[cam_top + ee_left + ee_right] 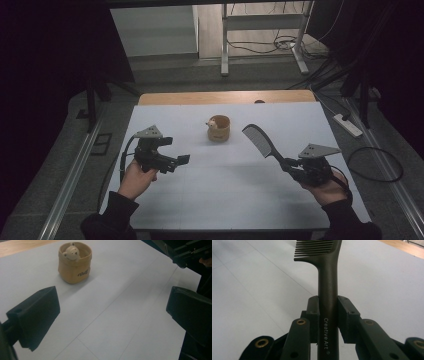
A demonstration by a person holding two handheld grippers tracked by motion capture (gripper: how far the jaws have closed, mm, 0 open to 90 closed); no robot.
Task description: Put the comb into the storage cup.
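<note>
Matt black plastic comb point(327, 277); smooth tan ceramic-looking pot point(74, 263); wooden table edge point(225, 96).

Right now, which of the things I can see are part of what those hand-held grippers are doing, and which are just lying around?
In the job:
- black comb, clamped by its handle in the right gripper
- yellow bear-face cup, standing mid-table
- left gripper, jaws open and empty

Just lying about:
- white power strip on the floor
- cables by the metal frame
</note>
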